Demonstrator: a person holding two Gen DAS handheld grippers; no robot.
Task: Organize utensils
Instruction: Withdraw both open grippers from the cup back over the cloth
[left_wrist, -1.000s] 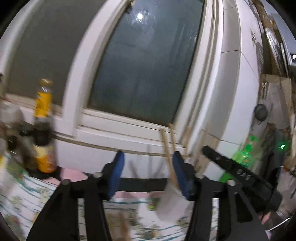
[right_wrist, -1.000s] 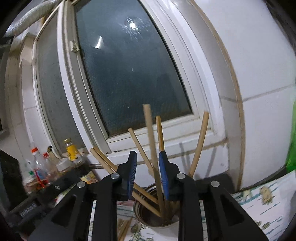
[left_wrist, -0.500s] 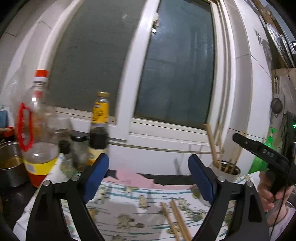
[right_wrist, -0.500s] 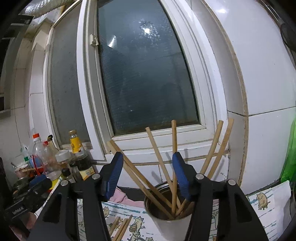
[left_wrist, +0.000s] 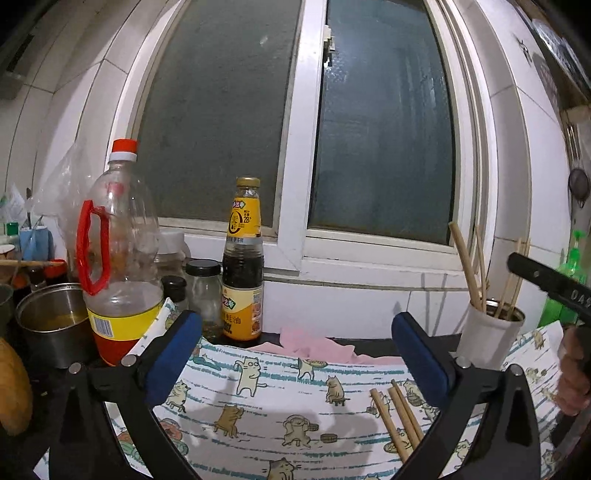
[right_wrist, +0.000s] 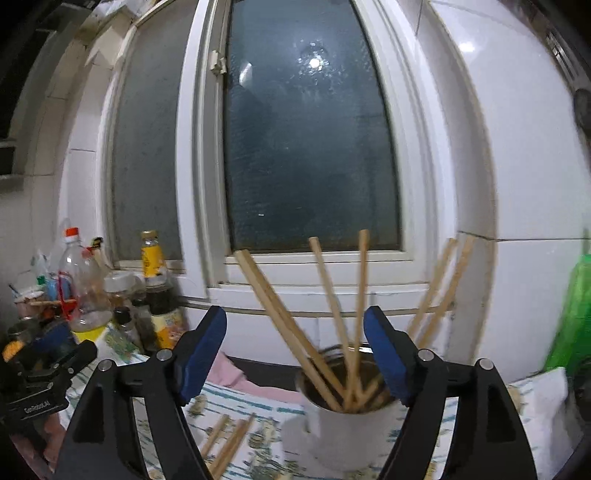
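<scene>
A white cup (right_wrist: 343, 435) stands on a cat-print cloth (left_wrist: 277, 391) and holds several wooden chopsticks (right_wrist: 288, 325) that lean outward. My right gripper (right_wrist: 295, 319) faces the cup at close range. Its jaws are opening, and the standing chopsticks show in the gap without touching the blue pads. My left gripper (left_wrist: 295, 325) hovers low over the cloth with its jaws opening wide and nothing between them. Loose chopsticks (left_wrist: 399, 421) lie on the cloth by its right finger, also seen as loose chopsticks (right_wrist: 229, 443). The cup (left_wrist: 487, 339) is at the right there.
An oil bottle with a red handle (left_wrist: 118, 258), a dark sauce bottle (left_wrist: 243, 266), small jars (left_wrist: 203, 291) and a steel pot (left_wrist: 51, 321) crowd the left. A pink rag (left_wrist: 314, 345) lies below the window (left_wrist: 380, 147). A green bottle (left_wrist: 569, 280) stands far right.
Both pairs of jaws have spread much wider. The left view has swung left from the cup towards the bottles and dipped. The right gripper has drawn back from the chopsticks in the cup.
</scene>
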